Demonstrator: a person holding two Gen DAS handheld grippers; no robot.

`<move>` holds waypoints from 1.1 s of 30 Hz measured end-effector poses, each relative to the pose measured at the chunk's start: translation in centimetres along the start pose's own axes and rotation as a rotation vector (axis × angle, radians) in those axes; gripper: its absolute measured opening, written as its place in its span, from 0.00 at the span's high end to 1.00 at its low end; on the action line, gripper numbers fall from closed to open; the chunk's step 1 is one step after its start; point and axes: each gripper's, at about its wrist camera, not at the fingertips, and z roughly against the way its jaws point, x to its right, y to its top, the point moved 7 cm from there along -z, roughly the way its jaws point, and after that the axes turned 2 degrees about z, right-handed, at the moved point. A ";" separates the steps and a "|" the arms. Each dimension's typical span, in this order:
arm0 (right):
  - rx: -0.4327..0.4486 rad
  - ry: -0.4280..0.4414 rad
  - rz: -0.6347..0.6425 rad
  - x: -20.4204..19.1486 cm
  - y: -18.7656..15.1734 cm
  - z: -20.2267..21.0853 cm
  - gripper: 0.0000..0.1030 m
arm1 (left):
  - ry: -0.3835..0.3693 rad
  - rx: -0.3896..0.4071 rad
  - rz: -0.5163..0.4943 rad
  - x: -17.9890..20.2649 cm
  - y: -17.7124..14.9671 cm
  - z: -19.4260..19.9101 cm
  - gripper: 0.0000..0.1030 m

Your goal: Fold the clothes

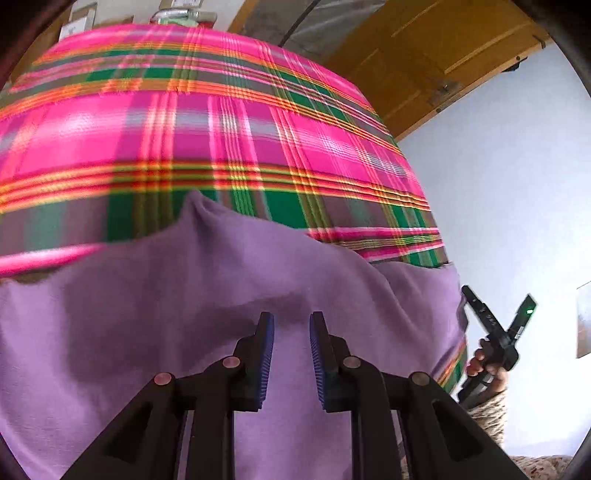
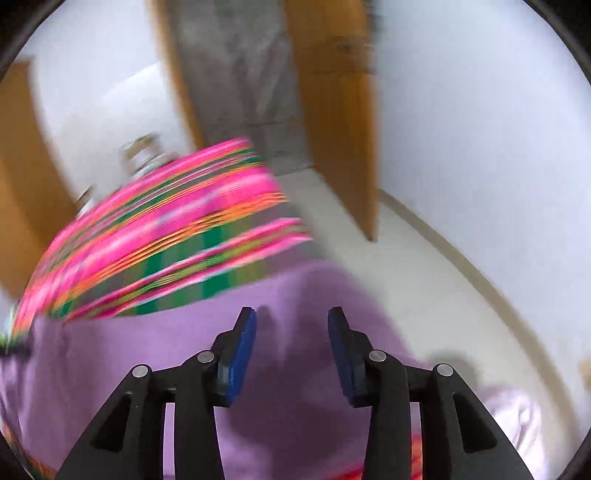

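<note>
In the right wrist view motion blur smears nearly everything: the plaid cloth (image 2: 162, 236) at ten o'clock is streaks of pink, green and orange, its weave unreadable, and the wooden door (image 2: 340, 122) at twelve o'clock has soft edges. Small objects (image 2: 142, 155) behind the cloth at eleven o'clock are too blurred to name. The purple garment (image 2: 110, 369) runs off the frame at six and nine o'clock.

In the left wrist view the same garment (image 1: 147, 332) is cut off at six o'clock and covers the plaid cloth (image 1: 184, 129) beneath. At four o'clock the right gripper (image 1: 495, 332) is small, its fingertips hidden behind the fabric edge. Boxes (image 1: 79, 22) at eleven o'clock are cropped.
</note>
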 end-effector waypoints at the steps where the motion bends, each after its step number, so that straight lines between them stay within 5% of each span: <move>1: -0.006 -0.008 -0.054 1.5 -0.1 -0.1 0.57 | -0.003 -0.004 0.004 0.0 -0.1 -0.2 0.81; 8: -0.036 0.043 -0.183 4.4 -0.6 -1.2 0.57 | -0.010 -0.011 0.041 -0.7 -0.6 -0.7 0.81; 10: -0.036 0.049 -0.170 4.1 -0.6 -1.3 0.65 | -0.006 -0.012 0.045 -0.7 -0.6 -0.8 0.81; 11: -0.033 0.054 -0.156 3.8 -0.6 -1.1 0.76 | -0.003 -0.013 0.047 -0.7 -0.6 -0.8 0.81; 17: -0.014 0.021 -0.094 2.5 -0.3 -0.7 0.91 | 0.001 -0.011 0.058 -0.9 -0.4 -1.2 0.81; 26: 0.103 -0.055 -0.107 3.2 0.5 2.5 0.96 | -0.005 -0.001 0.073 -1.0 -0.2 -1.4 0.81; 33: 0.043 -0.070 -0.106 3.8 -0.2 1.2 0.96 | -0.012 0.001 0.078 -0.9 -0.1 -1.5 0.81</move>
